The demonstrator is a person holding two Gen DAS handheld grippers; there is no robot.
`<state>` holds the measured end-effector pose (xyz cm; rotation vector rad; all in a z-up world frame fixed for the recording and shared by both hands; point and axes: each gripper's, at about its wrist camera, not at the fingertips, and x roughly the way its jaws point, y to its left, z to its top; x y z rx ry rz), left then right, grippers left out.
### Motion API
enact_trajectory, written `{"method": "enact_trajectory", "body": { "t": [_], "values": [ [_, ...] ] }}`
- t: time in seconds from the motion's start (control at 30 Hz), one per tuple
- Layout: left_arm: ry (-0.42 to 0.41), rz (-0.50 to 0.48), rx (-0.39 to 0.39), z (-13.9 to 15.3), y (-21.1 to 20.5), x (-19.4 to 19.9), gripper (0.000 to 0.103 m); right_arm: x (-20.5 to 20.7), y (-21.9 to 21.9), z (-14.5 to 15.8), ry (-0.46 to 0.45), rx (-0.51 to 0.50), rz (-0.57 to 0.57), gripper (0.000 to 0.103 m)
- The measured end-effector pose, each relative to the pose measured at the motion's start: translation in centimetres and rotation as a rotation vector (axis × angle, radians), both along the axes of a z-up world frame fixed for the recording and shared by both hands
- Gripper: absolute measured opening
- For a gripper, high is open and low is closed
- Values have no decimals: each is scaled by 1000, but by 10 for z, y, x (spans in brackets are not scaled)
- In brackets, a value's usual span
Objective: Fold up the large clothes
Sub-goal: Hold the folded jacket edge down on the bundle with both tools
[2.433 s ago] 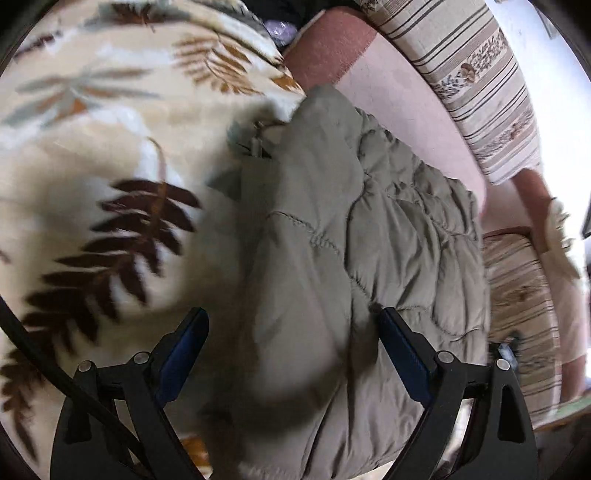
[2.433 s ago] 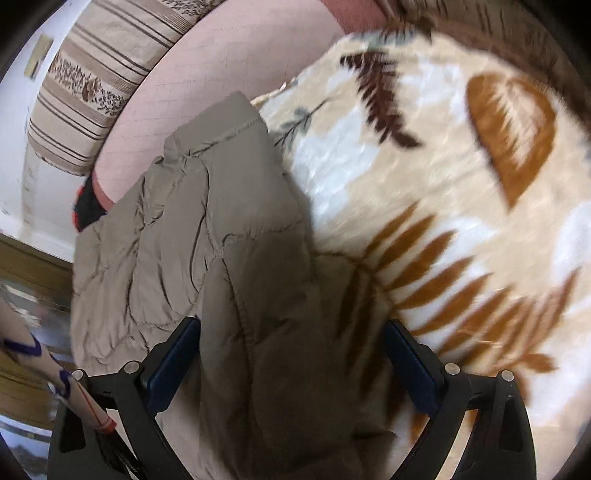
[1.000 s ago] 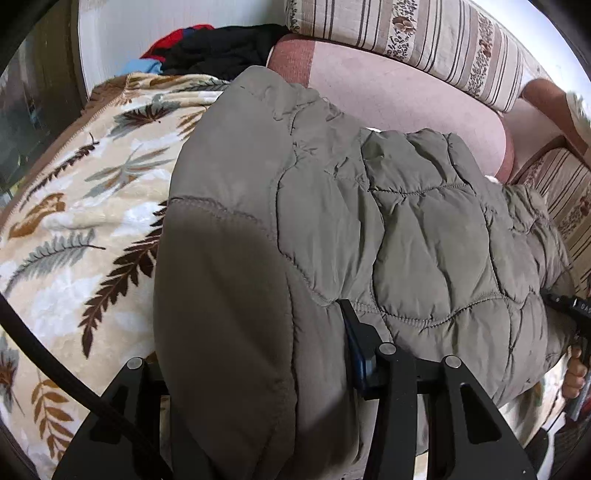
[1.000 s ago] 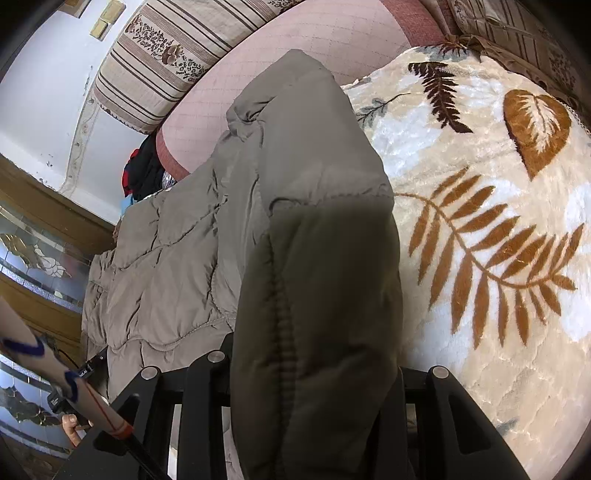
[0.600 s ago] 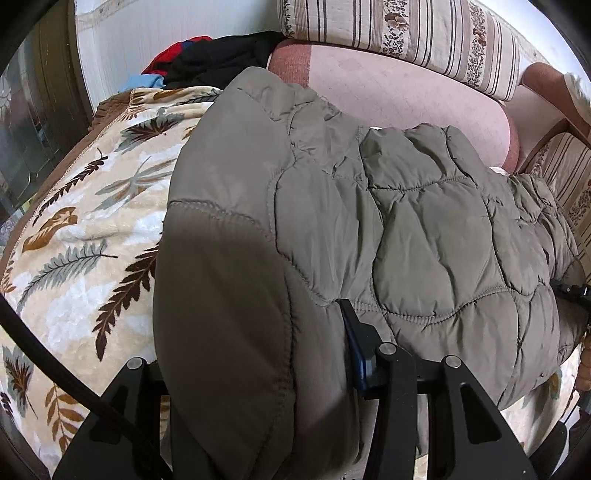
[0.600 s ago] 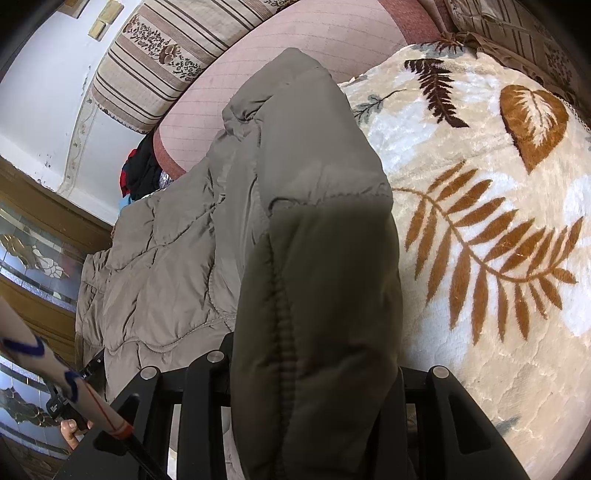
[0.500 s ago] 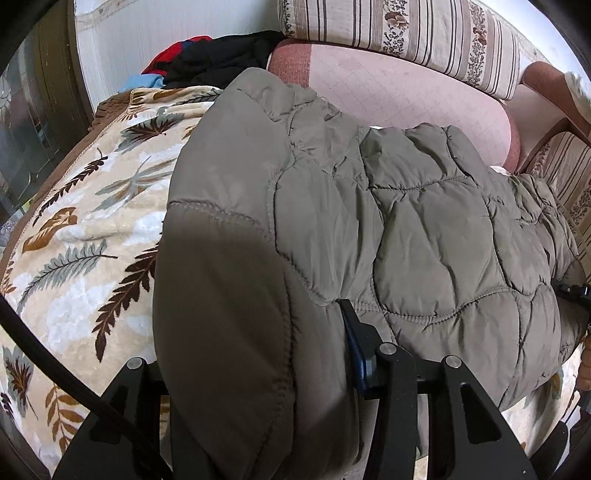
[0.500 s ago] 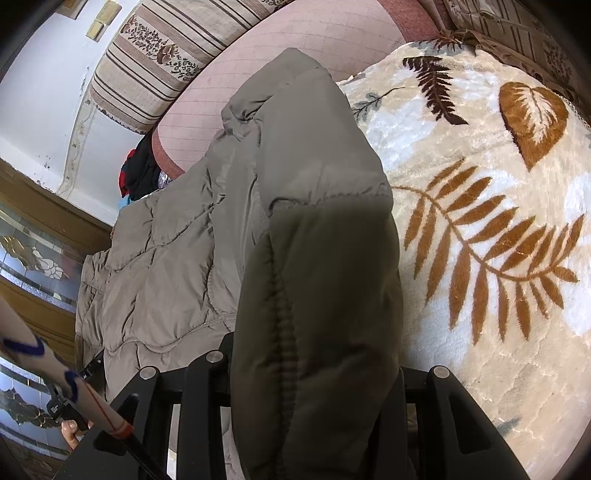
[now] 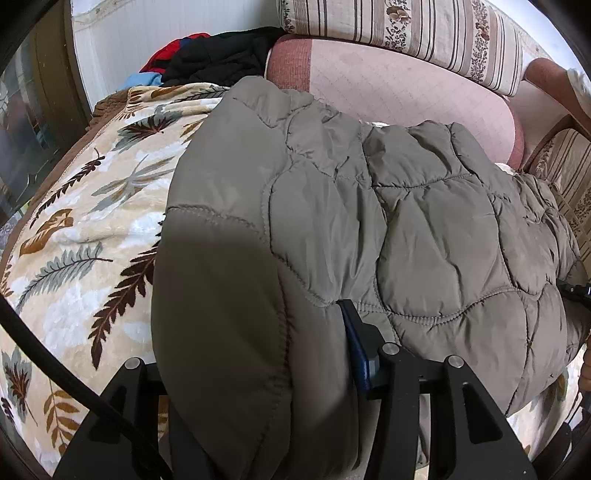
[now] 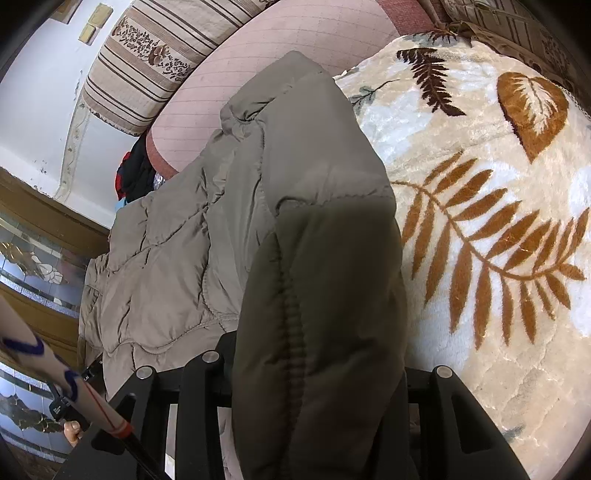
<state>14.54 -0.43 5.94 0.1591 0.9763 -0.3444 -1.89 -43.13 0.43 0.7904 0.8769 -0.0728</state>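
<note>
An olive quilted puffer jacket [image 9: 406,229] lies across a leaf-patterned blanket [image 9: 92,229] on a sofa. My left gripper [image 9: 255,343] is shut on a thick padded fold of it; the blue pad of one finger [image 9: 352,332] presses the fabric and the other finger is hidden under the fold. In the right wrist view the same jacket [image 10: 177,258] stretches away to the left. My right gripper [image 10: 317,354] grips another bulky fold; its jaws are easing open slightly with the fabric still filling the gap between them, and both pads are covered.
The pink sofa back [image 9: 406,81] and a striped cushion [image 9: 406,26] run behind the jacket. A pile of black and red clothes [image 9: 214,59] sits at the far left corner. Blanket [image 10: 498,221] lies bare to the right. A wooden glass-panelled door [image 10: 33,258] stands at left.
Both grippers stood open over the jacket at first; since then each has shut on a fold and raised it. Over the last second the view barely shifts.
</note>
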Motion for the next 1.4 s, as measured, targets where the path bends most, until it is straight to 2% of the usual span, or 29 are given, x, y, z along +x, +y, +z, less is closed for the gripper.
{"method": "enact_trajectory", "body": {
  "t": [0.53, 1.1, 1.17, 1.3, 1.4],
  "values": [
    [-2, -10, 25, -6, -7, 20, 51, 14, -1, -3, 23, -8, -21, 44],
    [-14, -4, 36, -3, -1, 11, 52, 4, 0, -3, 13, -5, -36, 45],
    [-5, 9, 30, -2, 1, 14, 58, 7, 0, -2, 23, -22, -37, 50],
    [10, 21, 6, 3, 8, 15, 61, 10, 2, 3, 53, -102, -68, 71],
    [30, 31, -31, 8, 15, 15, 61, 9, 4, 12, 59, -173, -101, 76]
  ]
}}
